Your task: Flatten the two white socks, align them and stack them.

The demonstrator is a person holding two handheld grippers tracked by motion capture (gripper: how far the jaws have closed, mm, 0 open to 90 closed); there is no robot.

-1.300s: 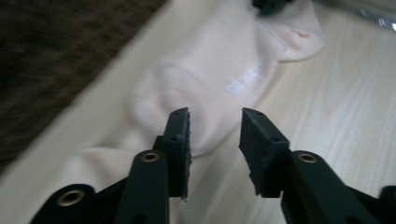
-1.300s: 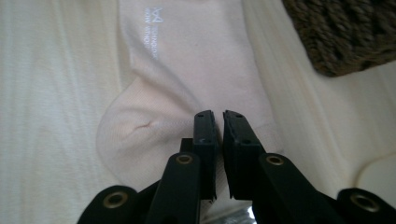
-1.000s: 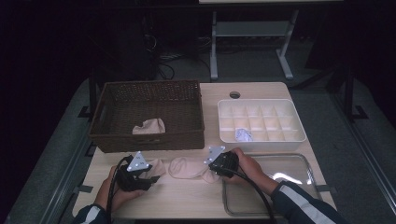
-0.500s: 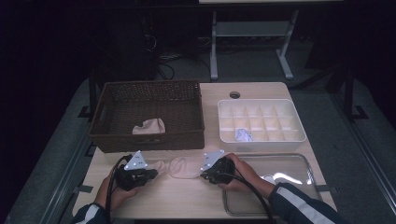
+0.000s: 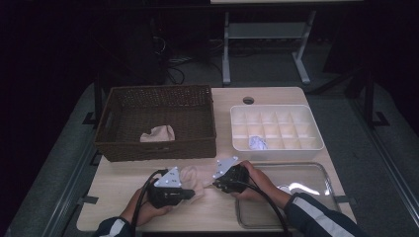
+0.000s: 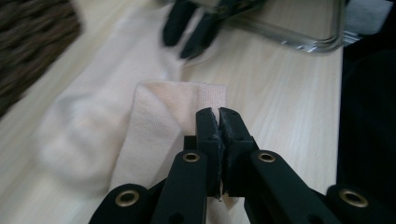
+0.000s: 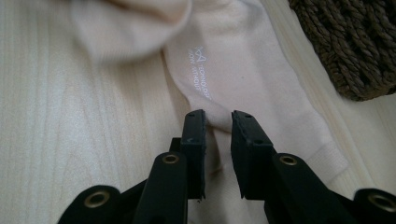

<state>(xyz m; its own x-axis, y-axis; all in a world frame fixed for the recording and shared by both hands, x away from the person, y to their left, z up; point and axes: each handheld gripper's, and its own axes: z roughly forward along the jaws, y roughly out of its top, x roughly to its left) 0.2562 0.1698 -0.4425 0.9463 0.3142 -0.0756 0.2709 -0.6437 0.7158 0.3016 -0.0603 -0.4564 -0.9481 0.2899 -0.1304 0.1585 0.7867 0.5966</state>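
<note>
Two grippers work one pale cream cotton sock (image 5: pixel 193 178) lying flat on the light wooden table (image 5: pixel 123 177), just in front of the dark brown woven wicker basket (image 5: pixel 156 121). My left gripper (image 6: pixel 219 114) has its jaws pressed together, pinching the sock's folded ribbed cuff. My right gripper (image 7: pixel 218 119) has jaws slightly spread; they have just been opening a little, and a fold of the sock lies between the fingertips, pads not pressing it. I note a second cream cloth (image 5: pixel 158 134) in the basket, and a white compartment tray (image 5: pixel 276 129) beyond the metal tray (image 5: pixel 316 182).
</note>
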